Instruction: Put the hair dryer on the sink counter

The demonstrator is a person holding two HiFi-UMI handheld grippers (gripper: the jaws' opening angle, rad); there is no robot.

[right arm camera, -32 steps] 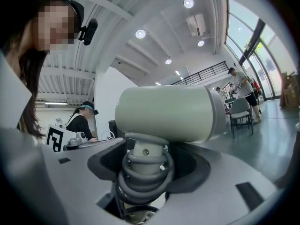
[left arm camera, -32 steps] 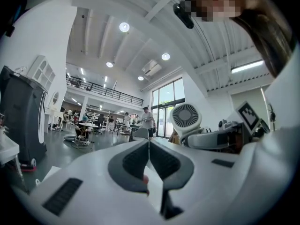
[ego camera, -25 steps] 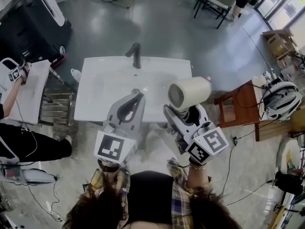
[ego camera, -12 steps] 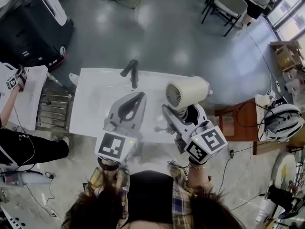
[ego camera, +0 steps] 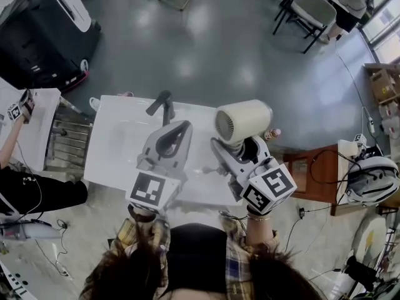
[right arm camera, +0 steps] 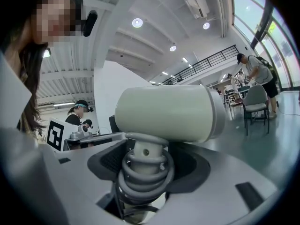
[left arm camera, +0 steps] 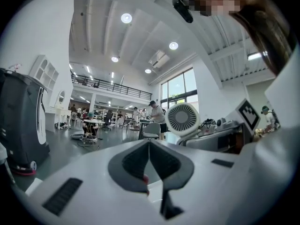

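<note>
A glossy grey floor point(ego camera: 219, 49) fills most of the head view, with a large black machine point(ego camera: 44, 30) at the far left and a chair point(ego camera: 315, 11) at the far right. In the middle stands the white sink counter point(ego camera: 119, 142), its tabletop bare on the left side, with a dark faucet point(ego camera: 164, 105) rising at its far edge. A wooden side table point(ego camera: 315, 170) sits just right of the counter, and a metal rack point(ego camera: 65, 145) just left of it. The person holds both grippers up over the near half of the tabletop. The left gripper point(ego camera: 181, 127) is on the left, and in its own view the fingers point(left arm camera: 149, 144) are pressed together with nothing between them. The right gripper point(ego camera: 240, 145) stands beside it to the right, its fingers clamped on the handle of the hair dryer point(ego camera: 242, 121). The dryer is held up in the air, clear of the tabletop and over its right end. Its cream barrel lies level and its round grille faces left. In the right gripper view the barrel point(right arm camera: 168, 114) sits above the fingers, and a grey cord point(right arm camera: 143, 175) is coiled round the handle where they grip it. A small bottle point(ego camera: 272, 133) shows at the counter's right end.
</note>
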